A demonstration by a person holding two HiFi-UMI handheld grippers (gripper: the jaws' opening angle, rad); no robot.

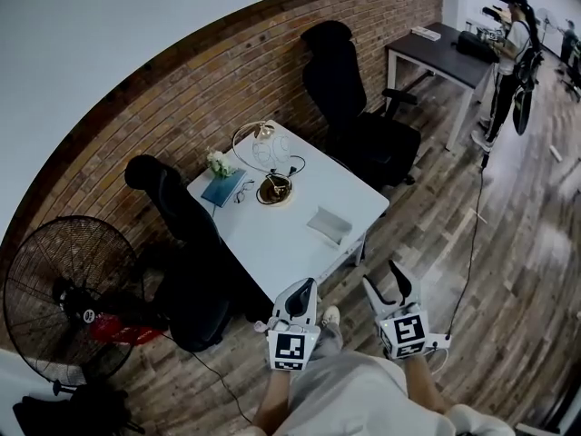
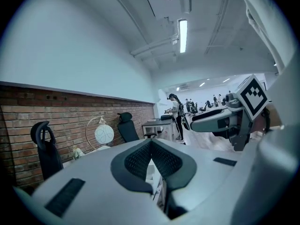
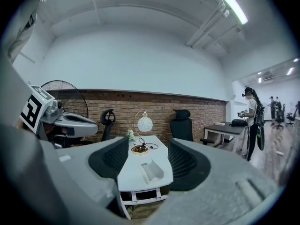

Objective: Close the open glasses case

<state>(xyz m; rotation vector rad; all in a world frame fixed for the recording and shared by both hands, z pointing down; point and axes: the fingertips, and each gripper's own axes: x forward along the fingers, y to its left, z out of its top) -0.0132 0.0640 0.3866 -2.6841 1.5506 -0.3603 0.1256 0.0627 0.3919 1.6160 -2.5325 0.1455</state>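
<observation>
We stand on a wood-plank floor in a brick-walled office, facing a white table (image 1: 272, 239) with a globe lamp (image 1: 265, 145) at its far end and black chairs on either side. The open glasses case (image 1: 329, 224) lies alone near the table's near right edge, well apart from the clutter around the lamp. It is pale, and its lid is tipped up.

Both grippers hang low in front of us, well short of the table. The left gripper (image 2: 151, 146) has its pads closed together with nothing between them. The right gripper (image 3: 147, 150) has its jaws spread wide and is empty, framing the case (image 3: 151, 170) in the distance.

We judge the case to be a light, stiff shell that would skate across the smooth tabletop under a sideways push. We would steady the base with one gripper and press down on the lid's free edge with the other. From here we cannot tell which side the hinge is on.
</observation>
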